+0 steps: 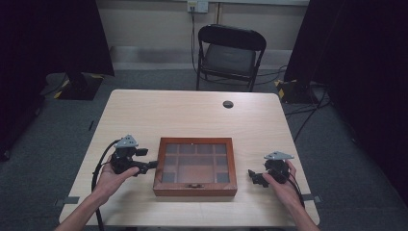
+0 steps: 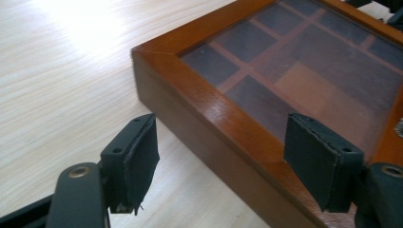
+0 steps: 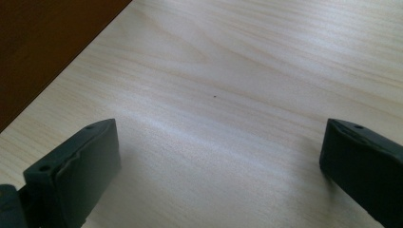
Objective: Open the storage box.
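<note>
Two grippers flank wooden box (image 1: 195,166) on table (image 1: 192,110) in high view: left gripper (image 1: 153,164) touching box's left side, right gripper (image 1: 252,176) apart at right. Left gripper view: jaws wide, straddling box edge (image 2: 223,118). Right gripper view: jaws wide over bare tabletop (image 3: 237,85).

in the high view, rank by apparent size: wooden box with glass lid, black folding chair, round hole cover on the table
1. Black folding chair, largest, though only a little above the box and farther away, so unsure.
2. Brown wooden box with glass lid.
3. Small dark round hole cover, smallest.
</note>
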